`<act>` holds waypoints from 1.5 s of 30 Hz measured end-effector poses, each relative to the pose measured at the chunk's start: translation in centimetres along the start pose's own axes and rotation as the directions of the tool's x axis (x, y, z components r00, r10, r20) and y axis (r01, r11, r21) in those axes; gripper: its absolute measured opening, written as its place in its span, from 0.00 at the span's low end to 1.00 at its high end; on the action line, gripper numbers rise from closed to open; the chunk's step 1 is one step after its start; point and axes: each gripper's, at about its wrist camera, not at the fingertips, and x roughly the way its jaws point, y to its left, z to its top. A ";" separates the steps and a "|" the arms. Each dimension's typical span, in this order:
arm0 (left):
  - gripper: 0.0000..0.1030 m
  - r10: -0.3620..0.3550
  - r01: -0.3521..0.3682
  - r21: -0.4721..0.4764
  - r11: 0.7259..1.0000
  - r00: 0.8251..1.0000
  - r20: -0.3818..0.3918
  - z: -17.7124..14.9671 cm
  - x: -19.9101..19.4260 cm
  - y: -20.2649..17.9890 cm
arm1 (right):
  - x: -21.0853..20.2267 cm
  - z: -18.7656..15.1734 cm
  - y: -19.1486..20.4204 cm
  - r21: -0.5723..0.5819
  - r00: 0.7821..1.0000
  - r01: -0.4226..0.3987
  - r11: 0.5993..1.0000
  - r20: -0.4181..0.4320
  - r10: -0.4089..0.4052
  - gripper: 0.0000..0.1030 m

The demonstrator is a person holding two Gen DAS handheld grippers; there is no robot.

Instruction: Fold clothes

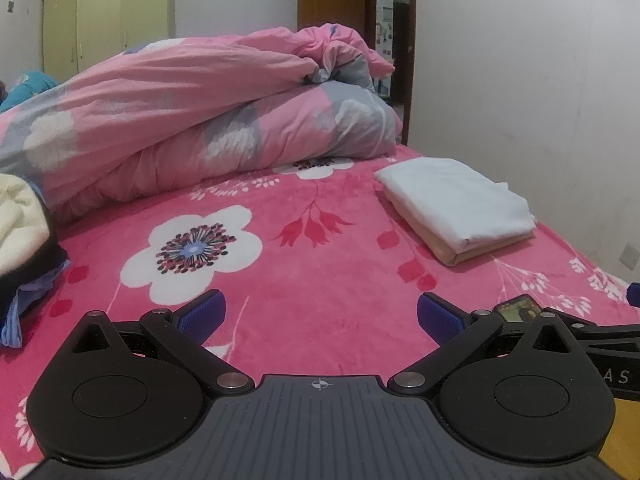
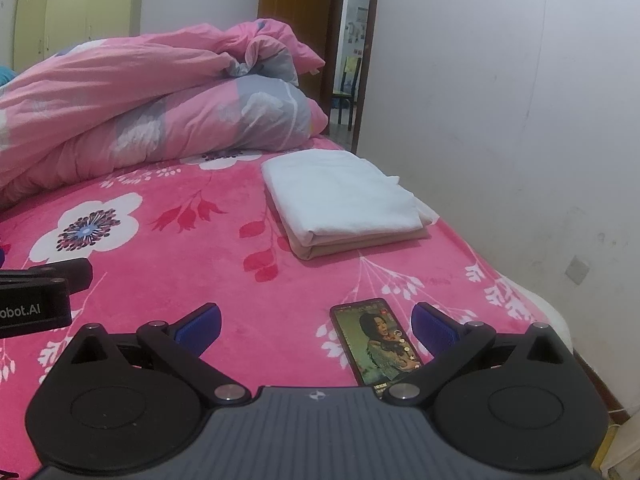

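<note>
Presently, your folded stack point(image 2: 344, 200), white cloth over tan, lies on the bed point(image 2: 192, 264) toward its right side, near the wall. An unfolded heap point(image 1: 24, 240) sits at the left edge, possibly several garments. Your left gripper point(image 1: 320, 316) and right gripper point(image 2: 316, 324) both hover with fingers spread wide, holding nothing. A lit phone point(image 2: 376, 340) lies between your right fingers.

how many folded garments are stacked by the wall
2: a white one on top and a beige one beneath it, on the bed's right side; thinner layers between could be hidden.
</note>
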 end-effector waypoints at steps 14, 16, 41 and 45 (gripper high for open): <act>1.00 0.003 -0.003 0.006 1.000 1.000 0.001 0.0 0.1 -0.1 | 0.1 0.2 0.1 0.000 1.000 0.002 1.000 -0.003 -0.002 1.00; 1.00 0.003 -0.003 0.008 1.000 1.000 0.001 0.0 0.1 -0.1 | 0.2 0.2 0.1 0.000 1.000 0.001 1.000 -0.002 -0.001 1.00; 1.00 0.008 -0.008 0.000 1.000 1.000 -0.002 0.1 0.6 0.5 | 0.7 0.5 0.9 -0.015 1.000 0.001 1.000 -0.002 -0.001 1.00; 1.00 0.008 -0.008 -0.002 1.000 1.000 -0.003 0.0 0.7 0.6 | 0.7 0.5 1.1 -0.019 1.000 0.000 1.000 -0.004 0.000 1.00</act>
